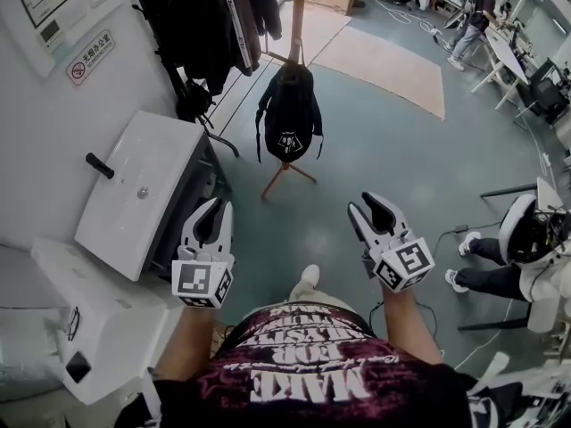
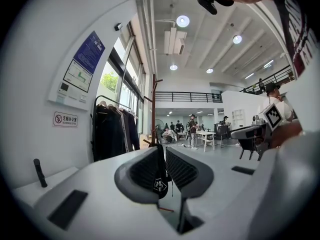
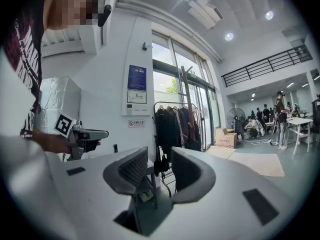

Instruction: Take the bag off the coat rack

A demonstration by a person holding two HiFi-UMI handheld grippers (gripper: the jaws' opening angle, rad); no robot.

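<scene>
Smooth grey-green floor (image 1: 384, 168) stretches ahead of you, and a red-ringed no-smoking sign (image 1: 89, 58) with Chinese print sits on the white wall (image 1: 45, 123) to your left. The black fabric bag (image 1: 288, 114), with a white emblem (image 1: 287, 142) low on its front, hangs from the wooden coat rack (image 1: 297, 12), well apart from you. Both the left tongs (image 1: 219, 210) and the right tongs (image 1: 367, 207) gape with nothing in them. Your shirt (image 1: 308, 377) reads "MAKE".

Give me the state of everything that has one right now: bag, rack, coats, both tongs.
Bag: hanging on the rack, zipped shut as far as shows, not yet touched.
Rack: upright, bag on it.
Coats: hanging on the rail beside the rack.
Left tongs: open, empty, short of the bag.
Right tongs: open, empty, short of the bag.
</scene>
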